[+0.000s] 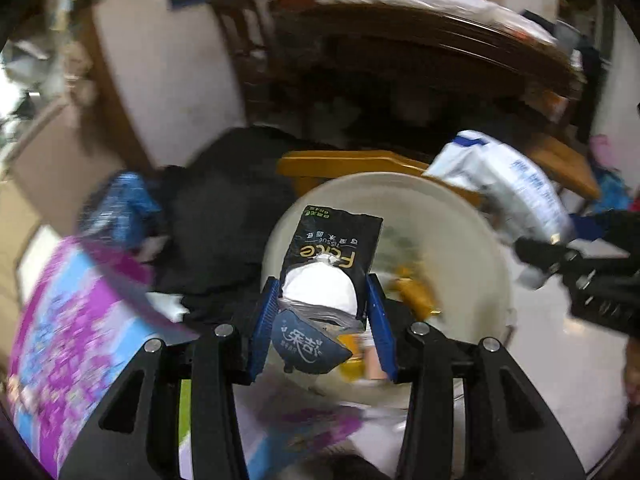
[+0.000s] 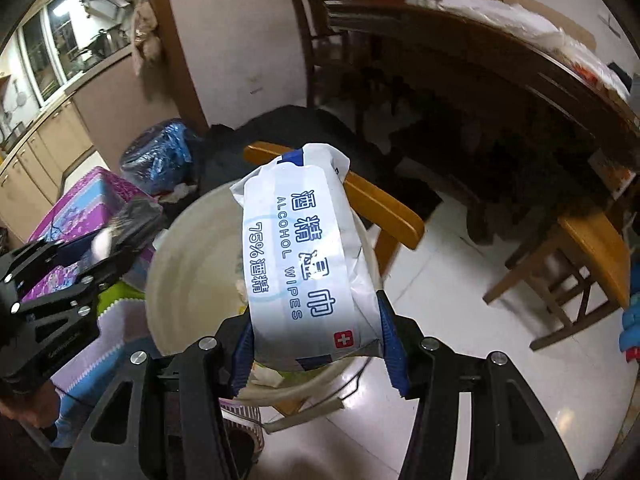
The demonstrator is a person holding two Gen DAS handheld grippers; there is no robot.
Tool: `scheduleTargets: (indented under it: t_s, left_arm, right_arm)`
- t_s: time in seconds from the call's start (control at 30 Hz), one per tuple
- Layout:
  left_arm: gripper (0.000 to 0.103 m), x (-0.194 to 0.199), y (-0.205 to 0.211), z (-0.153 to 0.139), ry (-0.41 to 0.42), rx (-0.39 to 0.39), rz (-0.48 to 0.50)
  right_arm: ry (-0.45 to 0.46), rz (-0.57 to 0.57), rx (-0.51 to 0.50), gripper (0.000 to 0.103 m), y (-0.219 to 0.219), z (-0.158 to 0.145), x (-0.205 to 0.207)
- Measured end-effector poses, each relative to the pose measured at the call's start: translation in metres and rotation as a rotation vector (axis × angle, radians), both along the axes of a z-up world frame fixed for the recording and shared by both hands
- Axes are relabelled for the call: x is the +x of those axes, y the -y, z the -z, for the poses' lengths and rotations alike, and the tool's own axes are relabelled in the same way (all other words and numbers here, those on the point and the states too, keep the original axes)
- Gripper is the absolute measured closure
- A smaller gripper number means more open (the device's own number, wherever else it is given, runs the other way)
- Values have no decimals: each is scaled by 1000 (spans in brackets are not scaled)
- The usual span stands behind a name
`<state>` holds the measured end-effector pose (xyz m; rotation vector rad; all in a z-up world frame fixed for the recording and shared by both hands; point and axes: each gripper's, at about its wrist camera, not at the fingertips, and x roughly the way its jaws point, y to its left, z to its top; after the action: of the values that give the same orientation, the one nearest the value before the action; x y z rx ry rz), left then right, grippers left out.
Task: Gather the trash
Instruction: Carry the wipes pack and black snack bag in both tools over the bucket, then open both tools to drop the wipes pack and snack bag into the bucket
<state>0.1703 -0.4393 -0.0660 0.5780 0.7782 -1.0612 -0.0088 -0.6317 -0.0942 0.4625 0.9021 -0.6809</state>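
My left gripper is shut on a black tissue pack with white tissue showing, held above a white bucket that has scraps in it. My right gripper is shut on a white alcohol wipes pack, held over the same bucket. The wipes pack and right gripper show at the right of the left wrist view. The left gripper shows at the left of the right wrist view.
A purple and blue box and a blue plastic bag lie left of the bucket. A wooden chair stands behind it. A dark wooden table and a stool are at the right. The floor is white tile.
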Motion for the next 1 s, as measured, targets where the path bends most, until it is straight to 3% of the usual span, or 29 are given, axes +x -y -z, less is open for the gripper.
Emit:
scheduleTargets:
  t_s: [0.17, 0.33, 1.0]
  left_arm:
    - [61, 6, 23, 16, -84, 36, 115]
    - [60, 21, 29, 37, -132, 74, 144]
    - [60, 25, 35, 42, -70, 81, 112]
  right_arm:
    - [-33, 27, 30, 48, 11, 12, 0]
    - [-61, 43, 67, 48, 11, 28, 8]
    - [-77, 54, 121, 48, 11, 49, 41]
